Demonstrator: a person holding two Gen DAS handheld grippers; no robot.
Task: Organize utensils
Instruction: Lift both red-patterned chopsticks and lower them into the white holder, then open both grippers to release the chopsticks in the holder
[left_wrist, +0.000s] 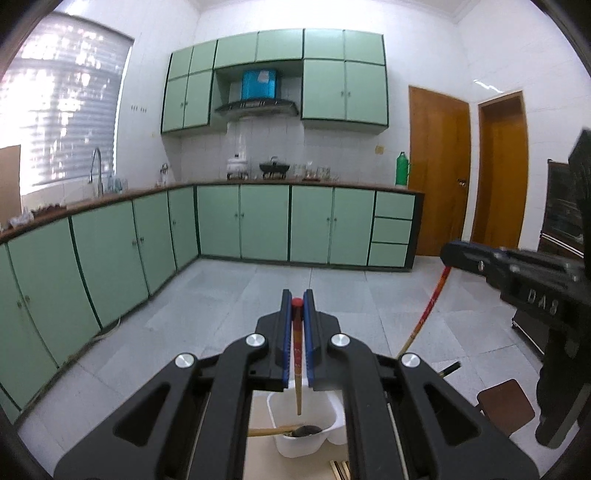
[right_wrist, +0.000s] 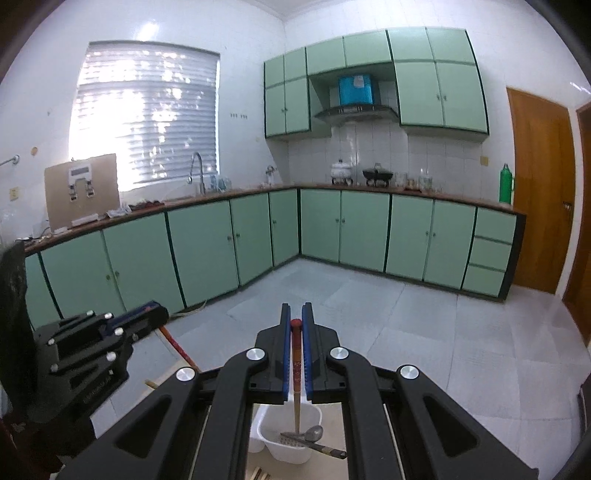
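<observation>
Red-tipped, lacquered wooden chopsticks are in play, one to each claw, both hanging over a white plastic utensil holder (left_wrist: 282, 448) that stands on a pale desk (left_wrist: 258, 458), whose edges are hidden by the black linkages; the step in hand looks like carrying the pair to the holder for dropping in.

Left claw (left_wrist: 297, 295) is clenched on the first chopstick (left_wrist: 296, 354), its blue-padded jaws nearly touching with only the stick between them; the red cap sits at the fingertips and the bare wooden end points down, above the holder's compartment where a wooden-handled dark spoon (left_wrist: 291, 430) already lies.

Right claw (right_wrist: 296, 308) is likewise closed tight around the second chopstick (right_wrist: 297, 373), whose lower end reaches into the holder (right_wrist: 286, 448) near a metal spoon (right_wrist: 313, 432) and a dark-handled tool (right_wrist: 327, 449).

Next, I judge, each claw must lower until the tip is well inside, then spread its jaws just enough for the stick to slide free; the risk is a stick tipping out over the rim or catching on the utensils lying crosswise.
</observation>
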